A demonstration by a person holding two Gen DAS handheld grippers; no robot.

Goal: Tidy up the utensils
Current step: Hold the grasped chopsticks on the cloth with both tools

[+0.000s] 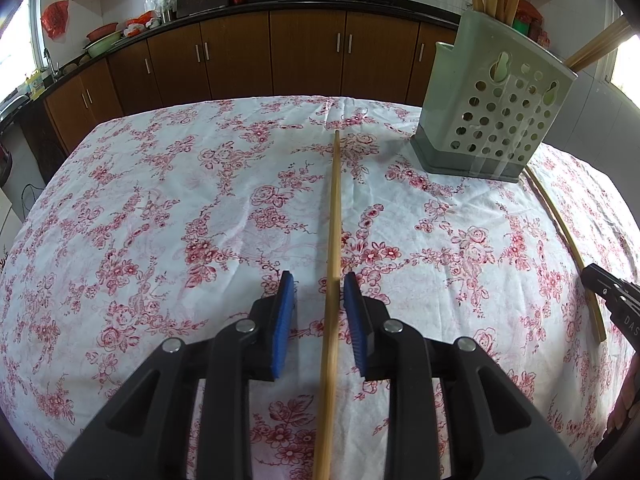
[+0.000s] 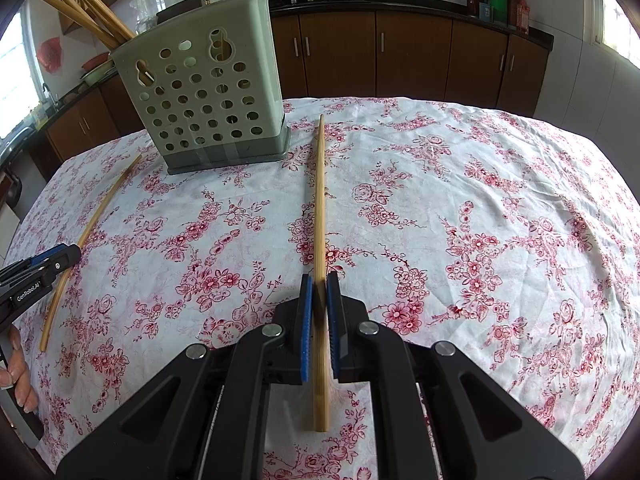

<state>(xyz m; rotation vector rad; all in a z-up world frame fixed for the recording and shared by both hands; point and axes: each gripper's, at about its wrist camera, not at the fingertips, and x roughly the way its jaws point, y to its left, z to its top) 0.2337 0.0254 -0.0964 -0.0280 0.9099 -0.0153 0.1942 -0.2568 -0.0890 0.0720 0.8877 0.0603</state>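
Observation:
A pale green perforated utensil holder (image 1: 492, 108) stands on the flowered tablecloth (image 1: 160, 200) with several wooden chopsticks sticking out of its top. In the left wrist view a chopstick (image 1: 335, 240) lies on the cloth between the blue pads of my left gripper (image 1: 318, 282), which is open around it. In the right wrist view my right gripper (image 2: 320, 284) is shut on another chopstick (image 2: 320, 200), which points toward the holder (image 2: 204, 92). The left gripper's tip (image 2: 60, 258) shows at the left edge there, by the chopstick (image 2: 92, 232) on the cloth.
Brown kitchen cabinets (image 1: 304, 52) run behind the table, with woks and bowls on the counter. The right gripper's tip (image 1: 608, 292) shows at the right edge of the left wrist view, beside the chopstick (image 1: 568, 248) it holds.

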